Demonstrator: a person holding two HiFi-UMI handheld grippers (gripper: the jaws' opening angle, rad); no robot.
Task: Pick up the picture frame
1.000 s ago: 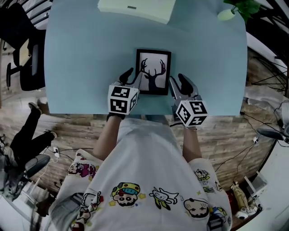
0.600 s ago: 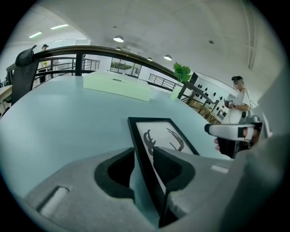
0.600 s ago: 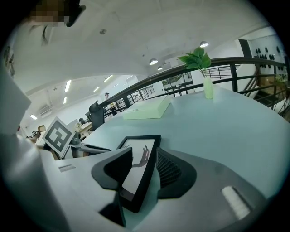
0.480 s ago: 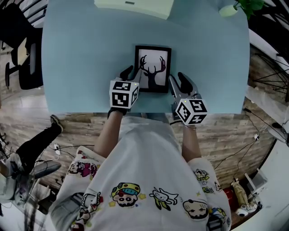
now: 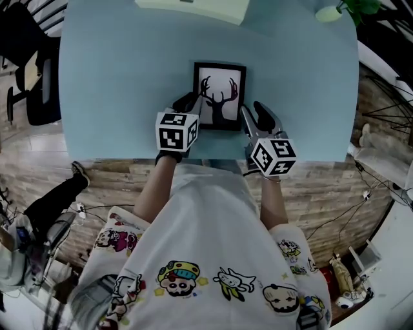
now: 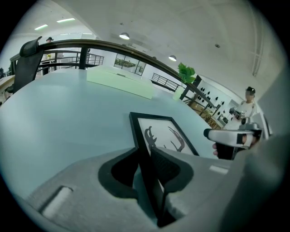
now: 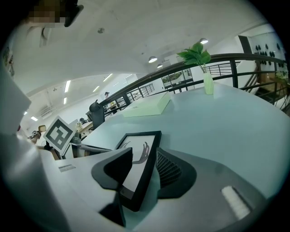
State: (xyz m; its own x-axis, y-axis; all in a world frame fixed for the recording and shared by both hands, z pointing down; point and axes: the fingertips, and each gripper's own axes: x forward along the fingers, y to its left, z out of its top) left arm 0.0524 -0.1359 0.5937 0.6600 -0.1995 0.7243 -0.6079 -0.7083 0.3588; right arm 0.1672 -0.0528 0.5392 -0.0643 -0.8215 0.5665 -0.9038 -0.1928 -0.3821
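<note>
A black picture frame [image 5: 219, 97] with a deer-antler print lies flat on the pale blue table [image 5: 116, 97], near its front edge. My left gripper [image 5: 191, 103] straddles the frame's left rim. In the left gripper view that rim [image 6: 141, 140] runs between the closing jaws of the left gripper [image 6: 144, 156], and both pads sit against it with no gap showing. My right gripper [image 5: 253, 111] is at the frame's right rim. In the right gripper view the rim [image 7: 152, 149] lies between the jaws of the right gripper [image 7: 144, 156]. A strip of white print shows beside the inner jaw.
A pale green flat box [image 5: 193, 8] lies at the table's far edge. A vase with a green plant [image 5: 329, 13] stands at the far right corner. An office chair [image 5: 39, 90] and a person's leg [image 5: 51, 200] are left of the table, over a wooden floor.
The left gripper has sunk a little onto the frame's left rim, and its jaws have narrowed around it. The right gripper and the frame have stayed where they were.
</note>
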